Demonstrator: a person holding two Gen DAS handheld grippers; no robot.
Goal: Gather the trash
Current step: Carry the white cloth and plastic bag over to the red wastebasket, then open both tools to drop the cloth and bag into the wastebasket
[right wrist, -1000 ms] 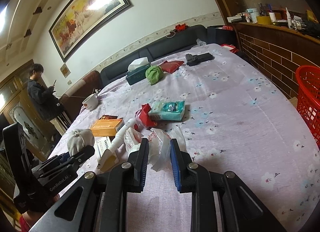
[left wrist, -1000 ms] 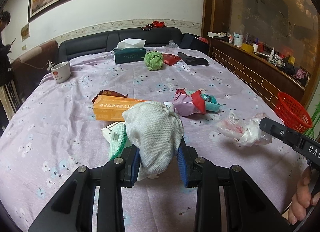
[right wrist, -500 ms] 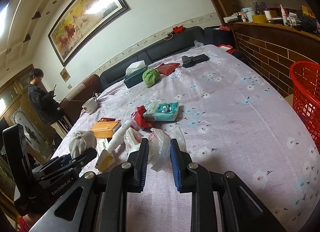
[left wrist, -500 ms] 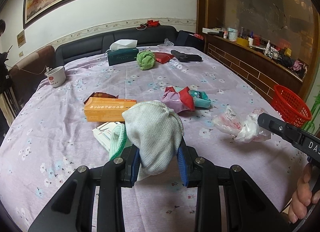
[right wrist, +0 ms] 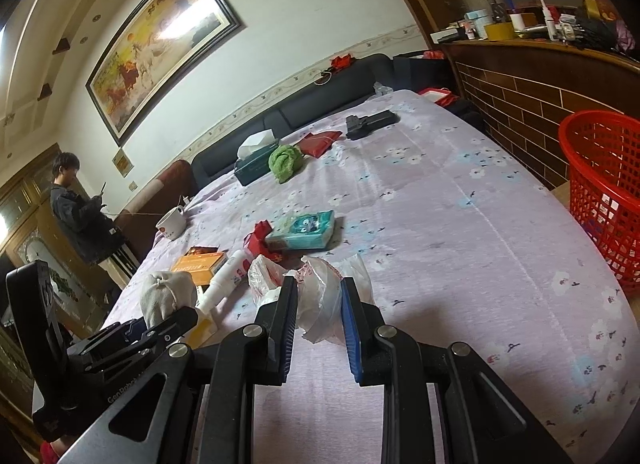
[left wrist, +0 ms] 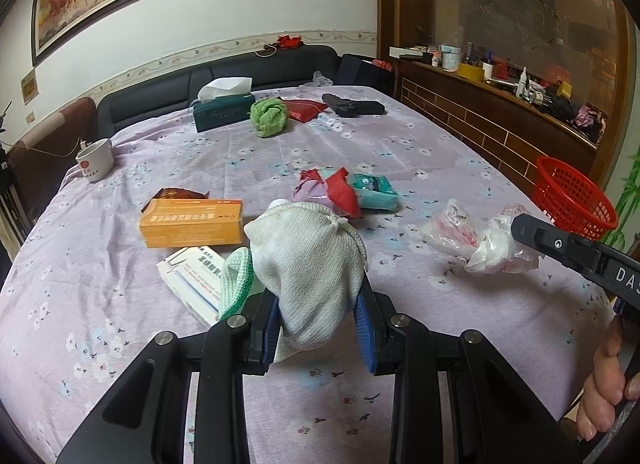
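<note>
Left tongs [left wrist: 318, 318]: pinching a bunched white knit cloth [left wrist: 308, 264], raised clear of the bench [left wrist: 400, 144], as a second ago. Right tongs [right wrist: 318, 316]: clamped on a crumpled clear plastic bag [right wrist: 320, 296] with red print, now lifted off the lilac flowered bench cover and carried nearer the red basket [right wrist: 604, 192] beyond the bench's right edge. Left on the bench: orange box [left wrist: 192, 222], white leaflet [left wrist: 192, 280], teal tissue pack [left wrist: 374, 192], red wrapper [left wrist: 340, 194], white tube [right wrist: 228, 278].
</note>
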